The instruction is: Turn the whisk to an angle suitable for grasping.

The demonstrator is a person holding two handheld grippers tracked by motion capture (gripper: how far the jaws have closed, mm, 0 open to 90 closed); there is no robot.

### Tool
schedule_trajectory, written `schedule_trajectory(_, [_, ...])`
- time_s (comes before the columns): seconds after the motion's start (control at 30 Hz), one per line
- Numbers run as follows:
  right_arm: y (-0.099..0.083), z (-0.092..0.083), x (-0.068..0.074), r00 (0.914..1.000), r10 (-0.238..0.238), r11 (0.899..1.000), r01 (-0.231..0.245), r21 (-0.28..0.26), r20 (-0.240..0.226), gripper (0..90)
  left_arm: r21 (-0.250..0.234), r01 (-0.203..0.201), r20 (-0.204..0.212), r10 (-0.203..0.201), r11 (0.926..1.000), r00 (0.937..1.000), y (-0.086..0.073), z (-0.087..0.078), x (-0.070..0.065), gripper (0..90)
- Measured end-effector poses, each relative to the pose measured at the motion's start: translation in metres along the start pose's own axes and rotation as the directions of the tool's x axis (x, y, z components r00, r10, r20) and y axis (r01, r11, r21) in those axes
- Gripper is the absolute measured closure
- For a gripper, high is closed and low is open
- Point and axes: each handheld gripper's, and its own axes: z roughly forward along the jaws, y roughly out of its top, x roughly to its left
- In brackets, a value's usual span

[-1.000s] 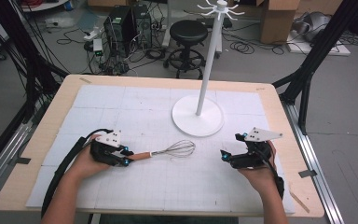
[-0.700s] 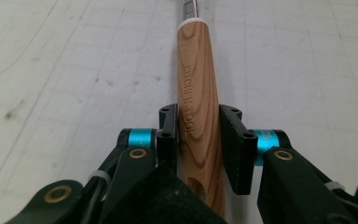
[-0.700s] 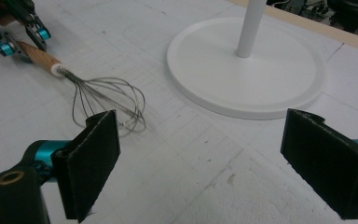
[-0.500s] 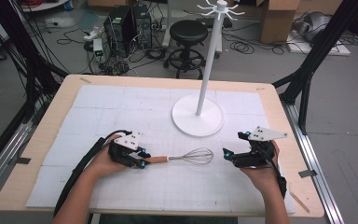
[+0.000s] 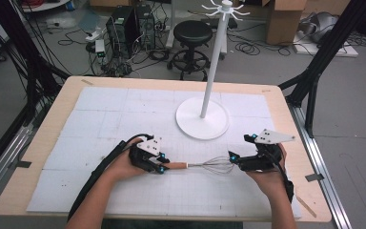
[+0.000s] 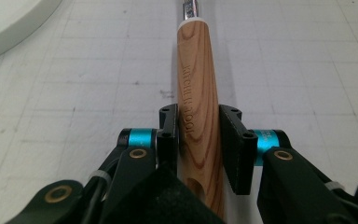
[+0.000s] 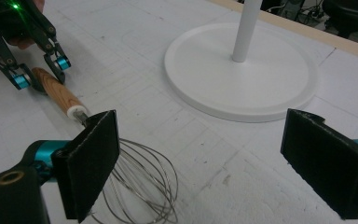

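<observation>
Whisk slid right, clamped in left hand-held gripper | right hand-held gripper wide open, empty | white gridded counter | cluttered room, stool probably behind.

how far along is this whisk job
Done: the left gripper is shut on the whisk by its wooden handle. In hand: the wire end lies on the table just in front of the open right gripper. Left, probably: lifting it and hanging it on the white stand, whose hooks look bare.
</observation>
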Motion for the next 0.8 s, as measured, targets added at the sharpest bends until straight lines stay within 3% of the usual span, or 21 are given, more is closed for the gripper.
schedule_trajectory(0.07, [0.0,0.0,0.0,1.0,0.0,1.0,0.0,-0.001,0.001,10.7,0.0,0.001,0.007,-0.001,1.0,1.0,0.002,0.002,-0.001,68.3])
schedule_trajectory(0.17, [0.0,-0.001,0.0,1.0,0.003,1.0,-0.003,-0.004,-0.001,10.7,-0.032,0.035,0.022,-0.034,0.9989,0.9992,0.001,-0.003,-0.001,55.8])
schedule_trajectory(0.27, [-0.001,-0.002,-0.001,1.0,0.001,1.0,-0.001,-0.002,0.002,10.8,-0.119,0.059,0.031,-0.055,0.9911,0.998,-0.001,-0.016,-0.002,51.7])
schedule_trajectory(0.4, [-0.002,-0.002,-0.001,1.0,0.005,1.0,-0.005,0.002,0.002,10.8,-0.239,0.074,0.022,-0.071,0.9681,0.9972,-0.004,-0.039,-0.004,42.8])
schedule_trajectory(0.57, [-0.002,-0.002,-0.001,1.0,0.005,1.0,-0.005,0.005,0.004,10.7,-0.304,0.088,0.002,-0.092,0.9485,0.9958,-0.012,-0.062,-0.008,33.3])
schedule_trajectory(0.67, [-0.002,-0.001,-0.001,1.0,0.007,1.0,-0.007,0.007,0.006,10.8,-0.349,0.097,0.017,-0.097,0.9322,0.9951,-0.016,-0.071,-0.01,26.6])
schedule_trajectory(0.73, [-0.003,-0.001,-0.001,0.9999,0.007,1.0,-0.007,0.008,0.009,10.8,-0.398,0.094,0.036,-0.087,0.9124,0.9956,-0.017,-0.078,-0.012,23.4])
schedule_trajectory(0.8, [-0.003,-0.001,-0.002,0.9999,0.008,1.0,-0.008,0.01,0.008,10.8,-0.419,0.085,0.034,-0.077,0.9041,0.9964,-0.017,-0.083,-0.014,20.5])
